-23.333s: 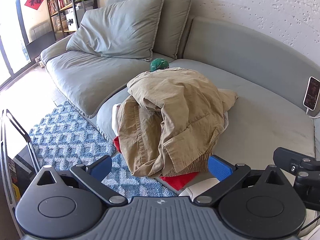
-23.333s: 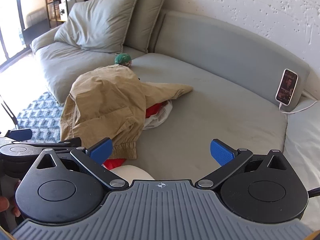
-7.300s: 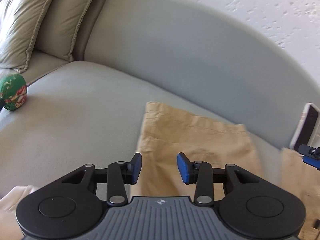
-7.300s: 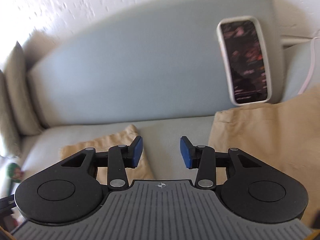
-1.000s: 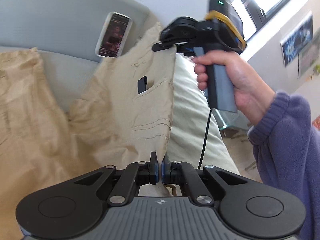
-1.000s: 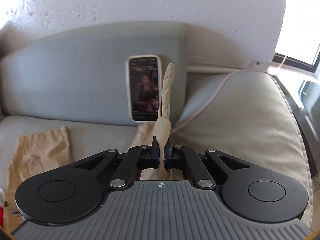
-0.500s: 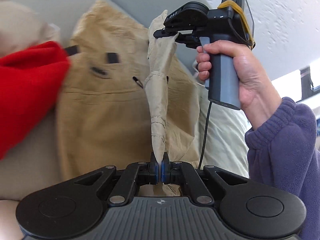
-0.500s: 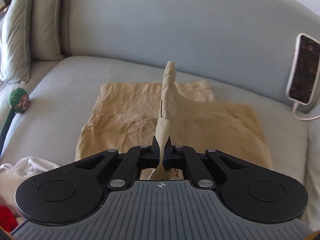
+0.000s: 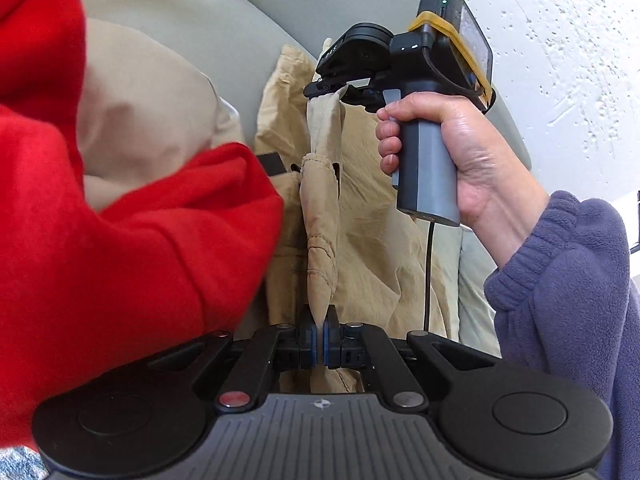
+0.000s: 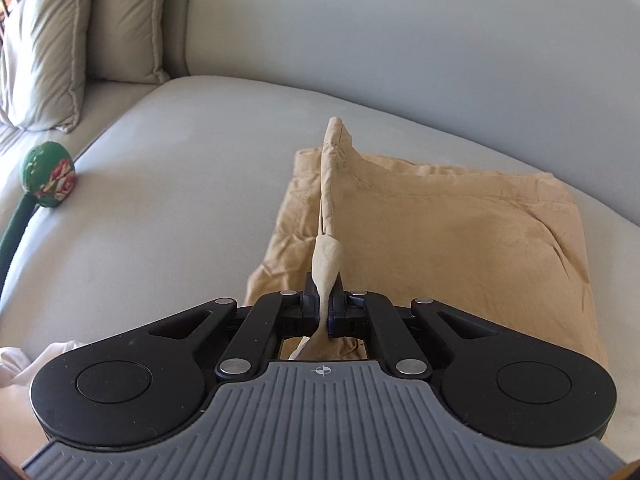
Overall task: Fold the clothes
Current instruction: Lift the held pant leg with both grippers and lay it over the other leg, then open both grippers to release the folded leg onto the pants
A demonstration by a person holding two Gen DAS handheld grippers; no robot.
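Left gripper (image 9: 319, 338) and right gripper (image 10: 324, 312) each clamped tight on tan trousers (image 10: 460, 240) edge, held taut between them over sofa (image 10: 180, 208); likely carrying fold across. Red garment (image 9: 140, 240) crowds left.

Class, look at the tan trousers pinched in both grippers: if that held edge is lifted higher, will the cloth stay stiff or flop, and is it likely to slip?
Probably floppy: the tan trousers crease and sag between the left gripper and right gripper. Likely light, since thin pinches hold the edge up. Slipping seems unlikely, as both jaws are shut on bunched cloth.
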